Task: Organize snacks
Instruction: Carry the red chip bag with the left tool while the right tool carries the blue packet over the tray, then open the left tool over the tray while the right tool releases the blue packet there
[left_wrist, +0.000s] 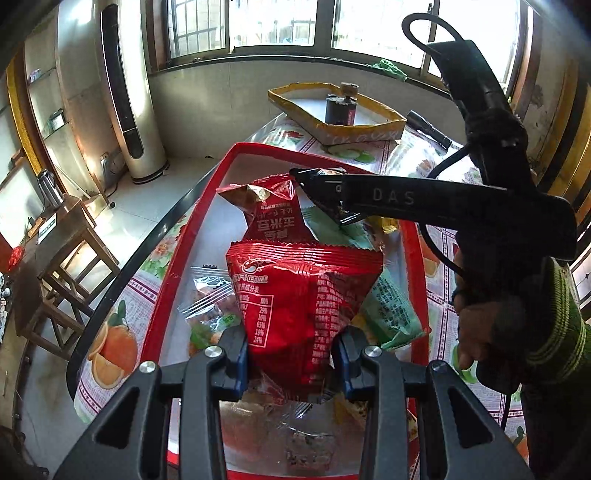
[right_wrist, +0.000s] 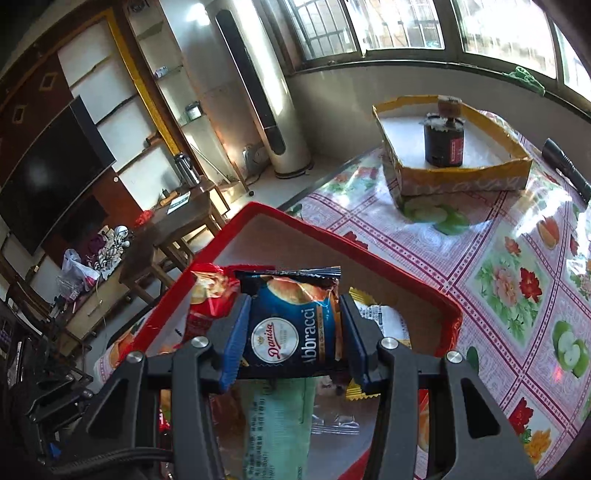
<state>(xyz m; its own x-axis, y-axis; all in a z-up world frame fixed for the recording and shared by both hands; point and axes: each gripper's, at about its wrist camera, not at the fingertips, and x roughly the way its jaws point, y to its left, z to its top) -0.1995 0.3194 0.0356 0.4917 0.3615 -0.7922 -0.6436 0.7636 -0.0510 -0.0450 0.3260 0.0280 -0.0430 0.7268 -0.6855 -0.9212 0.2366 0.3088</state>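
Left gripper (left_wrist: 290, 363) jaws clamped on glossy red foil snack bag (left_wrist: 303, 306); right gripper (right_wrist: 293, 339) jaws clamped on dark blue Danisa biscuit packet (right_wrist: 291, 325). Both over red-rimmed cardboard tray (right_wrist: 406, 273) near table's window-side edge.

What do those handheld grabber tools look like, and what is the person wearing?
Each gripper is black plastic with triangular cut-outs, silver round bolts and blue ribbed pads lining the jaws. The right gripper, seen from the side, has a pistol-style handle, pale "DAS" lettering and a black cable looping from it. The person's sleeve is dark green knit with lighter stripes.
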